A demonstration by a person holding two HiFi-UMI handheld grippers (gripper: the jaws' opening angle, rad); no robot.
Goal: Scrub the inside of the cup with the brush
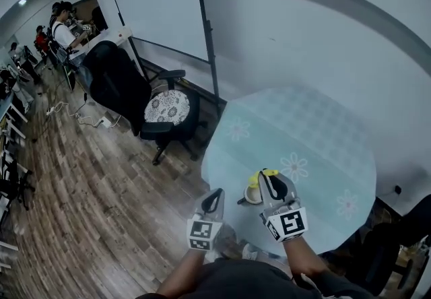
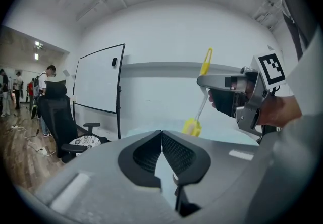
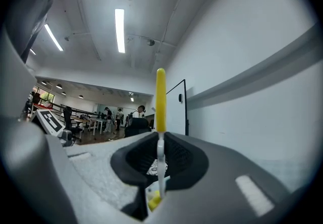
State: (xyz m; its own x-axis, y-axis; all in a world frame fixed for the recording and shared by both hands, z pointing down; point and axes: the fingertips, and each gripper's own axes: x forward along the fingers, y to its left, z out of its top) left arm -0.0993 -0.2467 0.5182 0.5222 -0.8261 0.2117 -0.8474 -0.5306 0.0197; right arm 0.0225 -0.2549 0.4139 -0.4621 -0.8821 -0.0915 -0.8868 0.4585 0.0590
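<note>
Cup (image 1: pixel 252 195): small and pale, standing on the round flower-print worktop (image 1: pixel 316 136) close to its near edge, between the two grippers.

Brush (image 3: pixel 160 97): upright, with the yellow handle up and the yellow brush head (image 2: pixel 192 127) down at the cup. Cannot tell whether the head is inside the cup or just over the rim.

Right gripper (image 3: pixel 160 140): jaws clamped on the brush's thin white stem (image 3: pixel 160 160), low on its length.

Left gripper (image 2: pixel 161 134): jaws together at the tips, nothing between them. It sits just beside the cup without touching it.

Risks, as judged:
- Nothing steadies the cup. Sideways scrubbing could push or tip it, and with the worktop edge so near it could go over.
- The stem is slim and held at only one spot. Pressing down could make the brush swivel or slip in the jaws, and the head would skate off the cup wall.
- A hard downward push near the rim could lever the cup over.
</note>
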